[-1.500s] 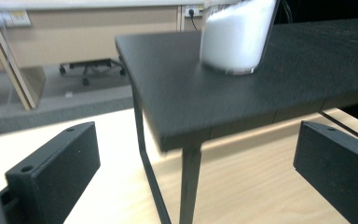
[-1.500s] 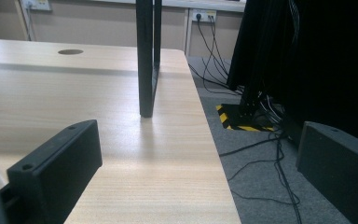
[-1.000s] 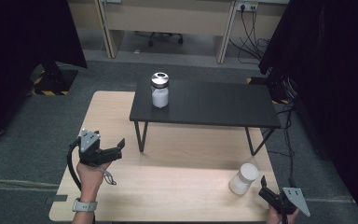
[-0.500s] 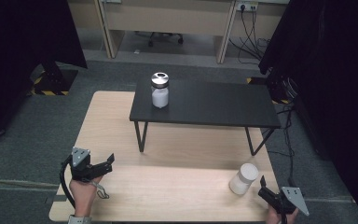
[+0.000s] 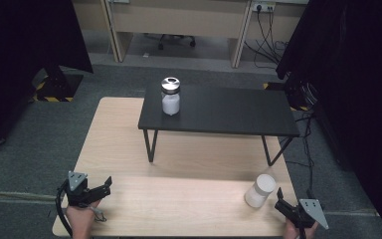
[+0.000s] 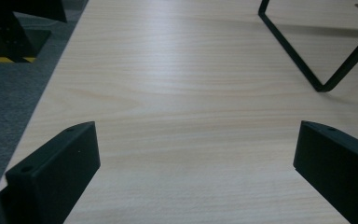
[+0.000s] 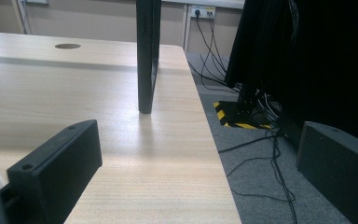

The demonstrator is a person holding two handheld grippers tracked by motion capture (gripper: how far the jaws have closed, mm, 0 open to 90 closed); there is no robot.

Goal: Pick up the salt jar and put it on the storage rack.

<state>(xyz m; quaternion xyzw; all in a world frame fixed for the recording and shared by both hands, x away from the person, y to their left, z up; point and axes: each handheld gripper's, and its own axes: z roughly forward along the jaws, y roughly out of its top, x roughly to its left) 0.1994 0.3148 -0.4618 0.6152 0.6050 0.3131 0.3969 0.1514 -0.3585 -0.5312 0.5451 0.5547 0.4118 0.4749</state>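
Two jars on scene: white jar point(image 5: 260, 190) upright on wooden table point(image 5: 179, 209), near front right corner, just beside right gripper point(image 5: 282, 203); not clear if they touch. Right gripper jaws wide apart, nothing between them, low at table's right edge. Left gripper point(image 5: 102, 186) near front left corner, jaws wide apart over bare wood, holding nothing. Second jar point(image 5: 170, 96), metal lid, stands on black bench point(image 5: 238, 112) farther back.

Black fingers point(image 6: 51, 177), screw holes; grey plates, apparently triangular.
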